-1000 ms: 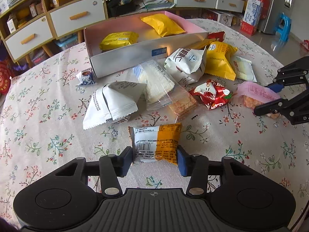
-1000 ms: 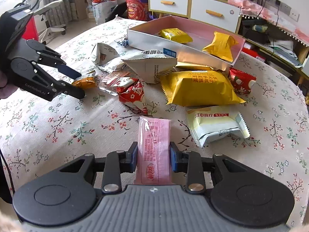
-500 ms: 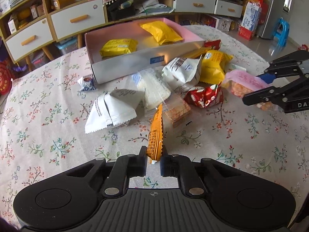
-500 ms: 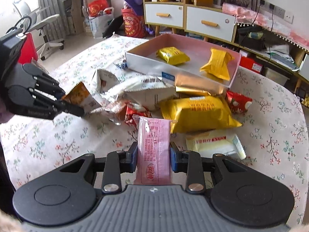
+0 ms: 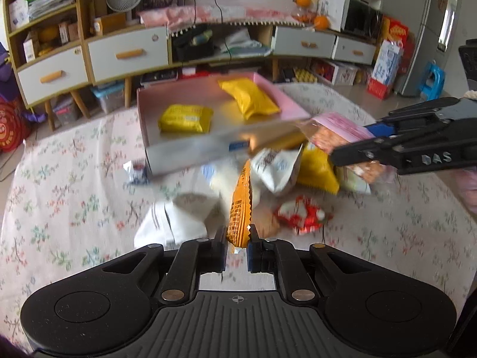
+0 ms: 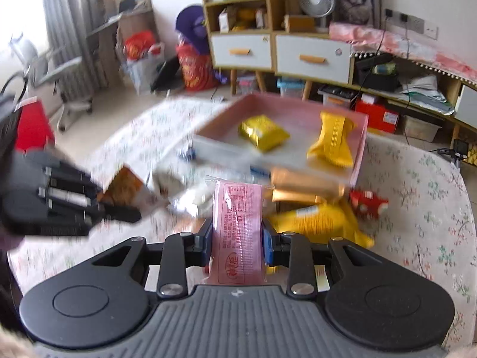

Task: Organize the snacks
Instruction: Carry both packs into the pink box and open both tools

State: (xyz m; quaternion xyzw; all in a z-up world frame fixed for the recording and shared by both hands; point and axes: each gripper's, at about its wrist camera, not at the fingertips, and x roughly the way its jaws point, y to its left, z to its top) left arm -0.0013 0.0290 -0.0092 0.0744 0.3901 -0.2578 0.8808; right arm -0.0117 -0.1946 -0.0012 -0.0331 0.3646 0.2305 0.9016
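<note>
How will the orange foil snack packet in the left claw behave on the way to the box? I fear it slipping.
The orange foil snack packet is pinched edge-on at its lower end by the left claw, so it probably sways. It stands upright unsupported, suggesting it is light and fairly stiff. Glossy film may slip if jerked.

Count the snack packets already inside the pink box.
2: a flat yellow packet near the pink box's left end, a puffier yellow packet toward its right. Nothing else visible inside.
</note>
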